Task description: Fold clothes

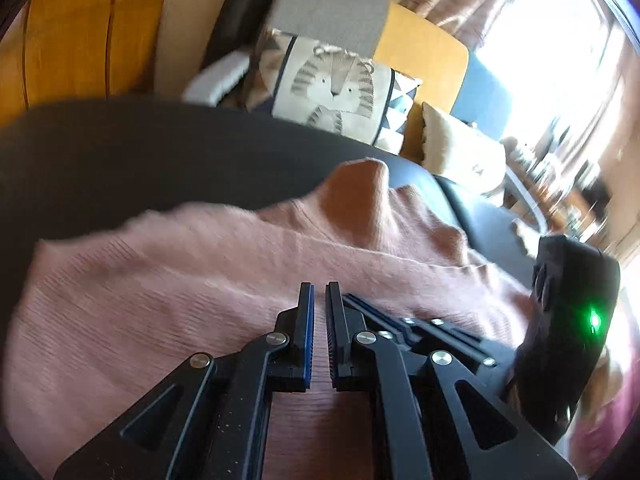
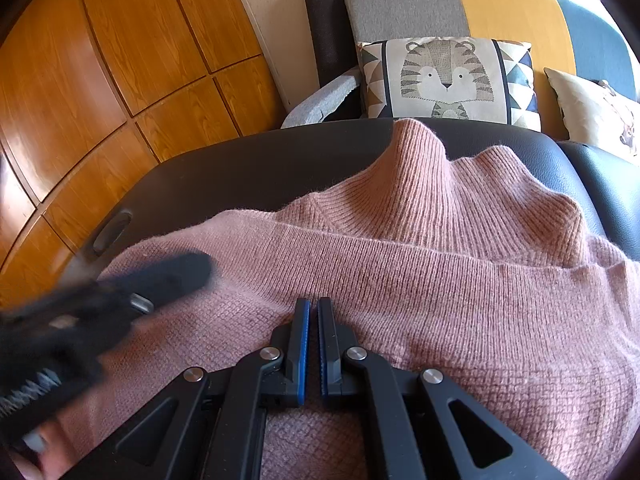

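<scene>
Beyond both claws a sofa [image 2: 460,4] in grey, yellow and blue panels is filling the background, with wooden cabinet doors [image 2: 100,80] running off to the left of it. A tiger-print cushion [image 2: 446,80] is leaning against the sofa back, directly ahead of the right gripper [image 2: 313,304], and a cream cushion [image 2: 588,112] is sitting just right of that.

Nearer in, a dark padded surface [image 2: 240,168] is lying under the work — its far rim is curving across ahead of the claws, with bare padding showing between that rim and the fabric, widest to the left.

A pink knitted sweater [image 2: 440,272] is spreading over the surface, beneath and ahead of both claws; its ribbed band is standing up in peaks along the far side.

The right gripper's fingers are pressed together, and whether they are pinching any knit I cannot tell. In the right wrist view the left gripper [image 2: 192,270] is showing as a blurred dark shape to the left, over the sweater. In its own view the left gripper [image 1: 319,290] is also pressed together, with the right gripper's body [image 1: 568,320] crowding in just to its right.
</scene>
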The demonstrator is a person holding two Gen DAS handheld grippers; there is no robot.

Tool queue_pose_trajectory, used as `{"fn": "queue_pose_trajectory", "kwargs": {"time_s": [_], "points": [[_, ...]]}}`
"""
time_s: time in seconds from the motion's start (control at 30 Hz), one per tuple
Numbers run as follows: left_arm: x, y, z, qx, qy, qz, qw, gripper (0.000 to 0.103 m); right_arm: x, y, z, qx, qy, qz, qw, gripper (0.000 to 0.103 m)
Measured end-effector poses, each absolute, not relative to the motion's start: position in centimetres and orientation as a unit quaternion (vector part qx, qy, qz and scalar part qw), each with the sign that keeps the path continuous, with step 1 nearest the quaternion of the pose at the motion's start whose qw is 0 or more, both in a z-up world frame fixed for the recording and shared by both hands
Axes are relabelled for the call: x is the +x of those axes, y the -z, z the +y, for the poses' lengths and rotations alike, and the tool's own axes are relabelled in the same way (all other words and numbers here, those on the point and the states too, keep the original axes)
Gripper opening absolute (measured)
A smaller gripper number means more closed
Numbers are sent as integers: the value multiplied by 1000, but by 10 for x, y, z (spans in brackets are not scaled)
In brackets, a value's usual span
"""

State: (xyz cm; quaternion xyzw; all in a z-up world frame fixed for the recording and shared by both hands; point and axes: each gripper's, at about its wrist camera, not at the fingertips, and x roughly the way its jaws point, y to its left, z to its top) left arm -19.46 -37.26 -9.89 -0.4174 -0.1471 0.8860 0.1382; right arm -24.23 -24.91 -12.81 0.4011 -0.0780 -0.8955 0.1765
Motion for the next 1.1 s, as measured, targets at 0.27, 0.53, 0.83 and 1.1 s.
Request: {"fn": "queue_pose_trajectory", "kwargs": {"time_s": [0.27, 0.53, 0.83, 1.1], "points": [[-198, 124, -388, -405, -880, -211, 133, 27, -245, 127, -251, 402, 895, -72, 177, 1], [-194, 130, -397, -391, -884, -222, 128, 18, -248, 121, -249, 419, 886, -74, 185, 2], [-196, 127, -387, -392, -897, -172, 106, 14, -196, 60, -177, 364, 915, -110, 135, 10], [-198, 130, -385, -391, -901, -159, 99, 14, -182, 74, -87, 397, 904, -134, 82, 8]]}}
